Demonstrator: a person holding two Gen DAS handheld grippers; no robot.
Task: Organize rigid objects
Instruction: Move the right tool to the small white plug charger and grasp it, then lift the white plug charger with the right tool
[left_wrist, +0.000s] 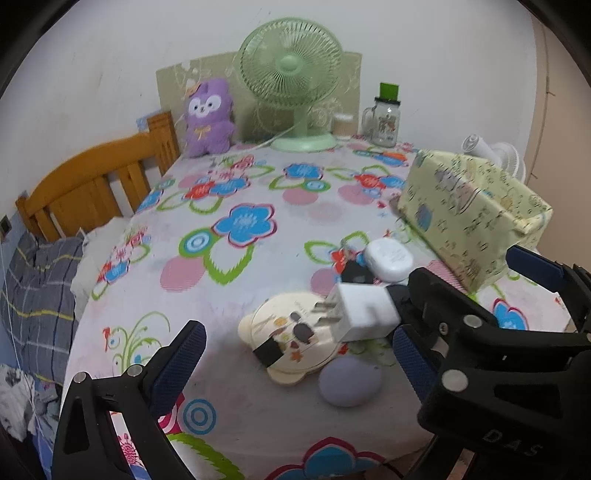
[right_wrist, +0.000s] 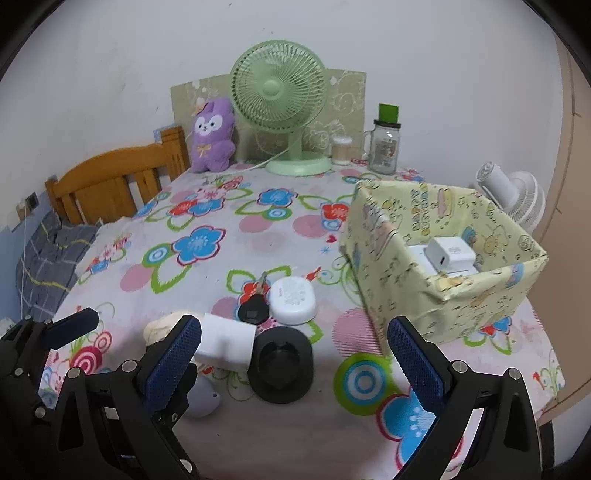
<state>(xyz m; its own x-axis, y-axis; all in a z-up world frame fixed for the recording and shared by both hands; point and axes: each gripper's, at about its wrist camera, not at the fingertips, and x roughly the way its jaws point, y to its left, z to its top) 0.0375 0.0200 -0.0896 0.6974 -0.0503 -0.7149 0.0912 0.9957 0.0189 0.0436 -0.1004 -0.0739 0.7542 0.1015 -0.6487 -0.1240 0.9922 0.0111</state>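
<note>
Charger (left_wrist: 365, 310) is seen near the table's (left_wrist: 258, 177) front edge.
Left tongs (left_wrist: 297, 332) and right tongs (right_wrist: 294, 322) are held agape, nothing gripped.

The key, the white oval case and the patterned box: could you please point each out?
key (right_wrist: 252, 312), right wrist view, black head.
white oval case (right_wrist: 293, 300), right wrist view, lid centre.
patterned box (right_wrist: 397, 295), right wrist view, near outer wall.

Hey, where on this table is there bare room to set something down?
Bare cloth spans the middle, between the plush, the fan and the box. The near edge by the box is also free. It is crowded around the key, white case and black puck.
</note>
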